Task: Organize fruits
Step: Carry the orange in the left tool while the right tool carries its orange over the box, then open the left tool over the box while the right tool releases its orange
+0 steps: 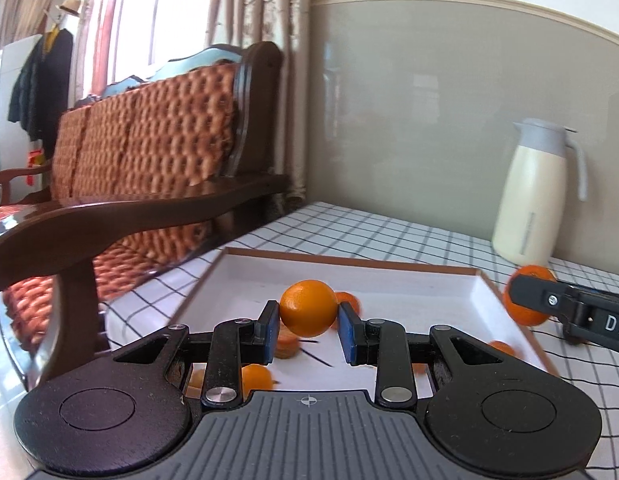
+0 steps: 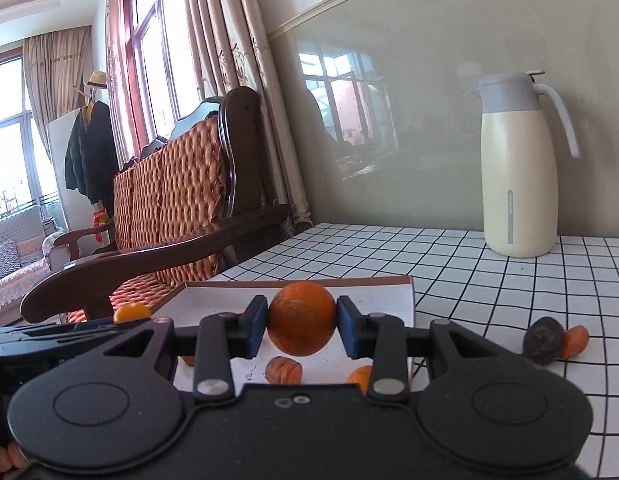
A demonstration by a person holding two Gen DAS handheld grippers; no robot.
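My left gripper (image 1: 308,326) is shut on an orange (image 1: 308,314) and holds it above the white tray (image 1: 421,292). Several small oranges lie in the tray, one (image 1: 256,378) near the front. My right gripper (image 2: 302,326) is shut on another orange (image 2: 302,318), above the tray's near right part (image 2: 385,298). From the left wrist view that orange (image 1: 529,300) and the right gripper's finger (image 1: 549,300) hang by the tray's right edge. A peach-like fruit (image 2: 284,370) and a small orange (image 2: 361,377) lie in the tray below.
A cream thermos jug (image 2: 519,168) stands at the back right on the checked tablecloth (image 2: 489,292). A dark round fruit (image 2: 543,340) and an orange piece (image 2: 575,342) lie on the cloth at right. A wooden sofa (image 1: 149,184) borders the table's left side.
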